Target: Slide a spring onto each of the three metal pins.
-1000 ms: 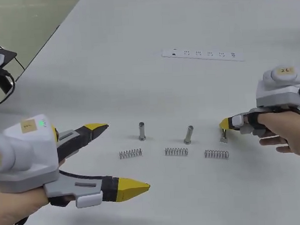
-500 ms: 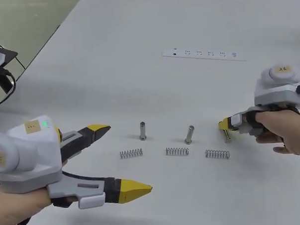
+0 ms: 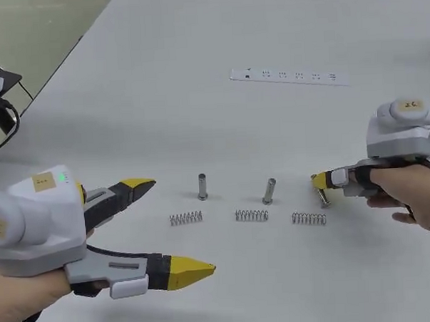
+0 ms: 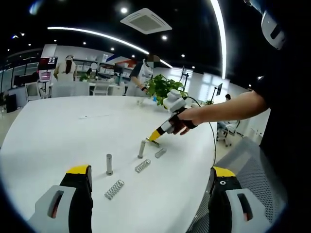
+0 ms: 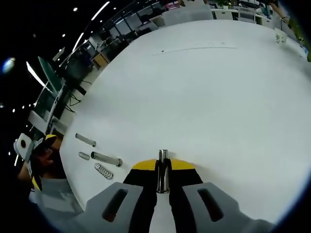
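Right gripper clamped on short silver metal pin — pin pinched between yellow tips. Left gripper jaws spread wide, empty. Two other upright silver pins between grippers; row of three small coiled wire springs alongside — end spring near right gripper's tips.

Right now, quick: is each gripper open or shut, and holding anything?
Left gripper: open, holding nothing.
Right gripper: shut on a metal pin.
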Available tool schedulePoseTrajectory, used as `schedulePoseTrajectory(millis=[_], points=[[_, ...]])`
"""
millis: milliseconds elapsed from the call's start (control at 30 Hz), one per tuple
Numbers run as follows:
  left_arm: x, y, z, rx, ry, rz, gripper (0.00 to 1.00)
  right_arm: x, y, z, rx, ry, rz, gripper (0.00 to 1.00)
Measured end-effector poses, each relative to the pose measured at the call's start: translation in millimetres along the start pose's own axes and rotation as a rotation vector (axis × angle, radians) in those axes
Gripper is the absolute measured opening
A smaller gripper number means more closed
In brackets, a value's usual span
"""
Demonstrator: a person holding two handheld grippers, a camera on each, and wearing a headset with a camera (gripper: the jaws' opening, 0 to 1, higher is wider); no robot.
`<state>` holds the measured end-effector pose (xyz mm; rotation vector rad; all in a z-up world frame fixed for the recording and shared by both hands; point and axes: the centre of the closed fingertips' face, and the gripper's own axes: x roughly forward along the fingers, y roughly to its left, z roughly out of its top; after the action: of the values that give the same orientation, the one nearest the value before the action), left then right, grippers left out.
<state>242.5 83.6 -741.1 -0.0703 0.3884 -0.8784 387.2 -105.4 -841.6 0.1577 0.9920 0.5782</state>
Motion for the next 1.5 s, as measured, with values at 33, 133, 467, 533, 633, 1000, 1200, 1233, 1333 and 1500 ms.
schedulePoseTrajectory(millis=[33, 133, 467, 533, 633, 1000, 1200, 1233, 1333, 1500], points=[[0.0, 0.0, 0.2, 0.001, 0.000, 0.000, 0.98, -1.8, 1.5, -0.2, -0.012, -0.007, 0.000, 0.05], [-0.2, 1.0, -0.7, 0.003, 0.004, 0.003, 0.98, -8.0, 7.2, -2.1, -0.034, -0.025, 0.010, 0.05], [1.9, -2.8, 0.8, 0.011, 0.012, -0.011, 0.98, -16.2, 17.6, -3.0, -0.110, -0.056, 0.023, 0.05], [1.4, -2.0, 1.0, 0.014, 0.015, -0.009, 0.98, -17.8, 19.2, -3.1, -0.120, -0.063, 0.025, 0.05], [0.1, -1.0, 1.9, 0.015, 0.015, -0.008, 0.98, -18.9, 20.1, -3.0, -0.130, -0.076, 0.028, 0.05], [0.8, -1.3, 2.1, 0.019, 0.019, -0.011, 0.98, -22.2, 18.9, 0.0, -0.163, -0.110, 0.025, 0.05], [0.4, -1.2, 2.8, 0.022, 0.018, -0.009, 0.98, -22.2, 18.2, 2.5, -0.166, -0.127, 0.027, 0.04], [0.2, -1.4, 2.6, 0.024, 0.019, -0.009, 0.98, -22.0, 18.1, 2.7, -0.171, -0.128, 0.026, 0.04], [0.1, -1.4, 2.7, 0.021, 0.018, -0.009, 0.98, -21.3, 17.5, 2.8, -0.194, -0.131, 0.019, 0.04], [0.4, -2.2, 2.2, 0.021, 0.019, -0.009, 0.98, -19.5, 14.9, 0.6, -0.193, -0.118, 0.014, 0.04]])
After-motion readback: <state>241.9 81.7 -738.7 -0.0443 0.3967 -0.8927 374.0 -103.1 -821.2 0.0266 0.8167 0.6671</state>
